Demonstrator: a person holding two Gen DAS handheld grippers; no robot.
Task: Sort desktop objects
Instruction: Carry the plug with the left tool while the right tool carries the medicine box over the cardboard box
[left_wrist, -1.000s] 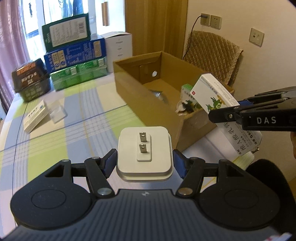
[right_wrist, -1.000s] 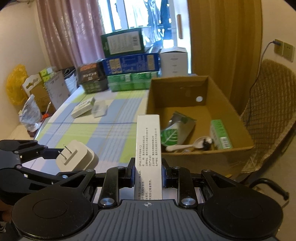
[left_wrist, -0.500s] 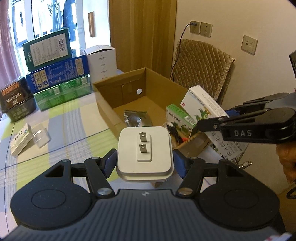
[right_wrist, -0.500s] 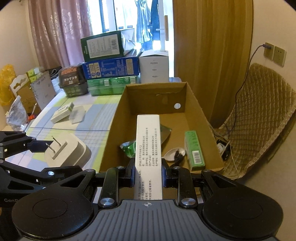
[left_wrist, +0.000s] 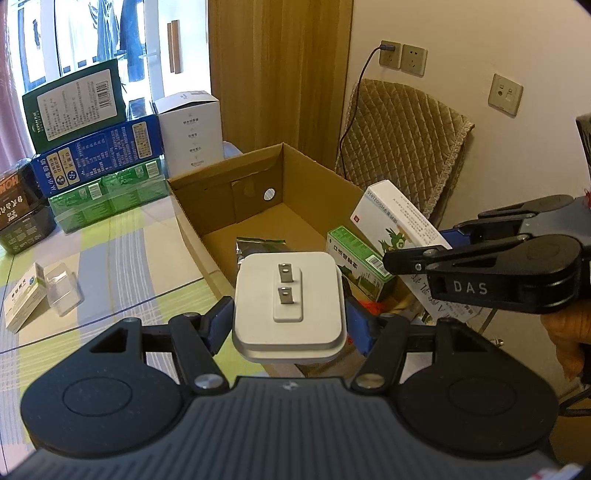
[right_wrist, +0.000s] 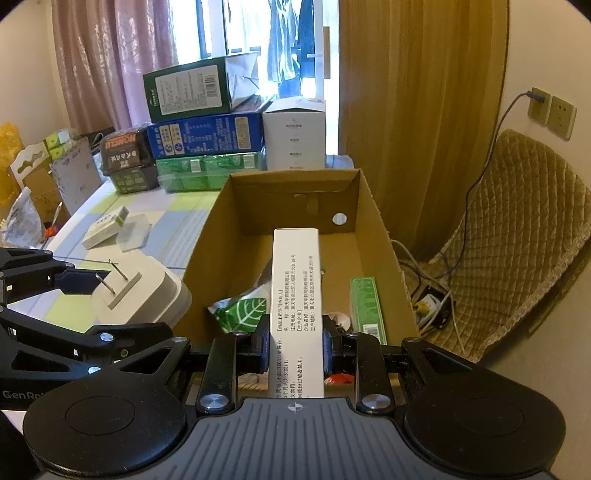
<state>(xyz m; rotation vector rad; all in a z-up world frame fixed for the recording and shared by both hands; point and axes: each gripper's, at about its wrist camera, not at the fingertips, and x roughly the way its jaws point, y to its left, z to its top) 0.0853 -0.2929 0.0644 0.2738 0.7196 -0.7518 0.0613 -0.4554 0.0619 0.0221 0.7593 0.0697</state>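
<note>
A: What is the left gripper holding?

B: A white plug. The fingers pinch it on both sides. Its two metal pins point up and away from the camera.

A: Where is the plug?

B: It is up in the air, over the near corner of the cardboard box. In the right wrist view the plug is just to the left of the box wall.

A: And the right gripper?

B: Its fingers squeeze a long white medicine box. The box sticks out forward, over the open cardboard box. From the left wrist view the medicine box has a green bird picture on it, and it tilts up.

A: What is inside the cardboard box?

B: A green box lies along the right wall. A shiny green packet with a leaf on it lies near the middle. There is something small and white between them, but I cannot tell what it is.

A: What else is on the bench?

B: A small white box and a clear plastic case, side by side and touching. At the far end is a pile of big boxes: dark green on blue on light green. A tall white carton stands next to them.

A: Can you see a person?

B: Just a bit of a hand behind the right gripper.
</note>
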